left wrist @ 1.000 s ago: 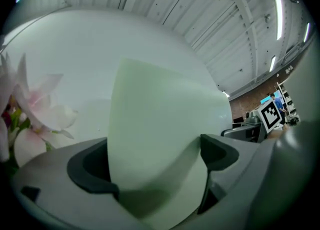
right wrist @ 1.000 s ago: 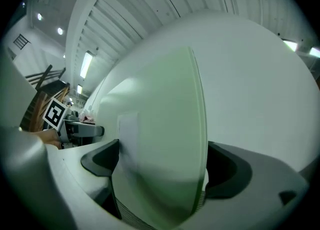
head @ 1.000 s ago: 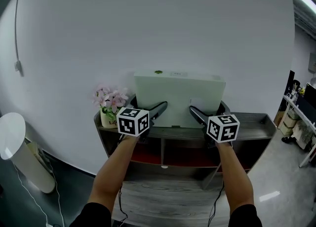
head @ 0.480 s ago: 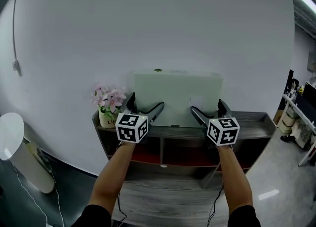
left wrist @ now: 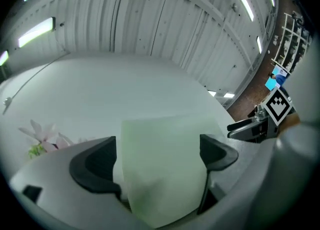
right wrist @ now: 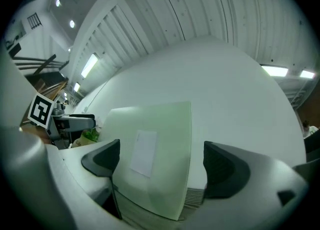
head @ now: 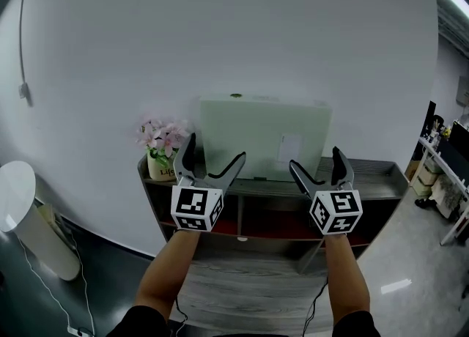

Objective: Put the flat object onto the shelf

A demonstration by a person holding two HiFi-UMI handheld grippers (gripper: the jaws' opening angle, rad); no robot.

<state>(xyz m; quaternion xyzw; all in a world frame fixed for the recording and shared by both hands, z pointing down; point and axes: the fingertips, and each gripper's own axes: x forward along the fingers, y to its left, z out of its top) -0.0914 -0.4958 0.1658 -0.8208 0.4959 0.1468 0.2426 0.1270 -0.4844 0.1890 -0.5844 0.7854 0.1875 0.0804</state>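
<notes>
A flat pale green board point(head: 264, 138) with a small white label stands upright on the top of a dark shelf unit point(head: 366, 182), leaning against the white wall. My left gripper point(head: 211, 165) is open, a little in front of the board's left side. My right gripper point(head: 316, 167) is open too, in front of the board's right side. In the left gripper view the board point(left wrist: 165, 164) fills the gap between the jaws without touching them. The right gripper view shows the board point(right wrist: 150, 159) between its spread jaws, also apart from them.
A small pot of pink flowers point(head: 163, 151) stands on the shelf top left of the board. A white cylindrical bin point(head: 29, 218) stands on the floor at the far left. Desks and clutter point(head: 443, 174) lie at the right edge. A cable point(head: 23, 50) hangs on the wall.
Both grippers let go of the board and drew back toward me, jaws tilted up. The board stays leaning on the shelf top against the wall.
</notes>
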